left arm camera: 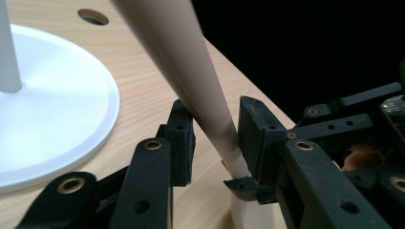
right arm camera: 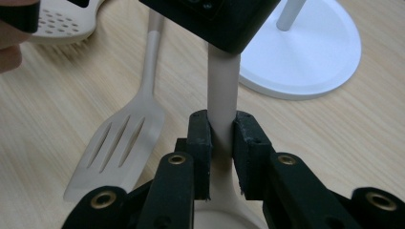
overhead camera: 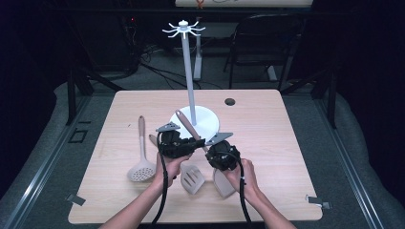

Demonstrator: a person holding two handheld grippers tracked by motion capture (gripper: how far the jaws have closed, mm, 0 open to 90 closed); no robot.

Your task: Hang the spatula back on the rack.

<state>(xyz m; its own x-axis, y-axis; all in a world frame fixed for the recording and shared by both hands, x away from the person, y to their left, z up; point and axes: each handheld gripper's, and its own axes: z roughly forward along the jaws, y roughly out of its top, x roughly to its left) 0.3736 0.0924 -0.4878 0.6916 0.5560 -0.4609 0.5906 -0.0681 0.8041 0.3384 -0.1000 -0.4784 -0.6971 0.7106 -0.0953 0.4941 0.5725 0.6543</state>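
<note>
- Clamping the beige utensil handle (right arm camera: 222, 95) near its blade end, the right tongs (right arm camera: 221, 143) sit at 5 o'clock of the white stand base (overhead camera: 206, 120).
- The left tongs (left arm camera: 215, 143) straddle the same handle higher up, jaws narrow, one touching it.
- A slotted turner (overhead camera: 192, 177) lies just beside them, a skimmer (overhead camera: 141, 169) at 9 o'clock, on the counter (overhead camera: 267, 143).

spatula handle (left arm camera: 191, 71) top cut off by frame edge; its blade (overhead camera: 223, 183) partly hidden behind right tongs (overhead camera: 217, 155)
</note>
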